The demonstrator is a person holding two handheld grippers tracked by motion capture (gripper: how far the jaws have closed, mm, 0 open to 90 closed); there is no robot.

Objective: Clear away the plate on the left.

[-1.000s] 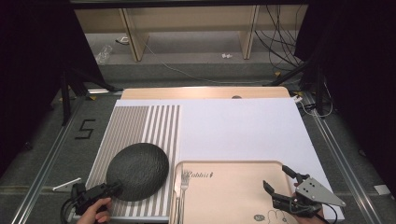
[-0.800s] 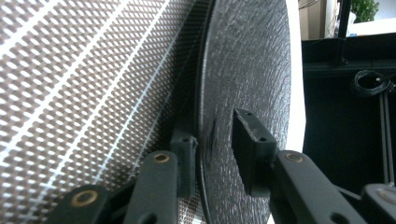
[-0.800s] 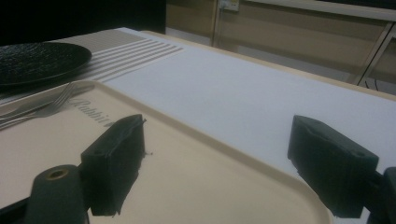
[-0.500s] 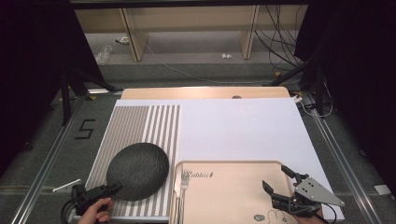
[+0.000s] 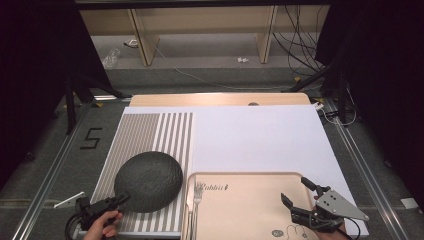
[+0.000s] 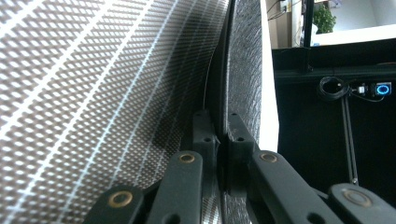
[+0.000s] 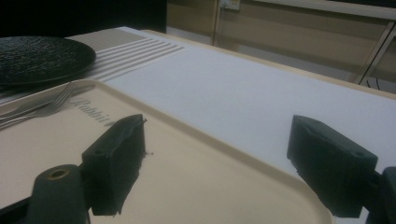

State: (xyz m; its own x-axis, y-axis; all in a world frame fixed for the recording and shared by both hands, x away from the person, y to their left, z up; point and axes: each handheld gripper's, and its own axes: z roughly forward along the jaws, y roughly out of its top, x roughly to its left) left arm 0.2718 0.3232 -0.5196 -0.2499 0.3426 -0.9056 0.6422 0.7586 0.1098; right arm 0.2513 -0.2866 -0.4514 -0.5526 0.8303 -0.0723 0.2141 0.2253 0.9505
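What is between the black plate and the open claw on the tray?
A fork lies between the black plate and the right gripper, at the tray's left edge, seen from the high view.

The far half of the white sheet is lying bare, so a gripper is finding open passage there from left to right. The plate is taking up the near part of the striped mat, leaving only the mat's far strip free. The tray is filling the near middle, with a fork lying along its left edge, just beside the plate; the gap between plate and tray is looking too narrow to pass. The tray's raised rim is standing in the way of a low sweep from the right. The left gripper is crowding the plate's near-left rim, and the right gripper is occupying the tray's near-right corner.
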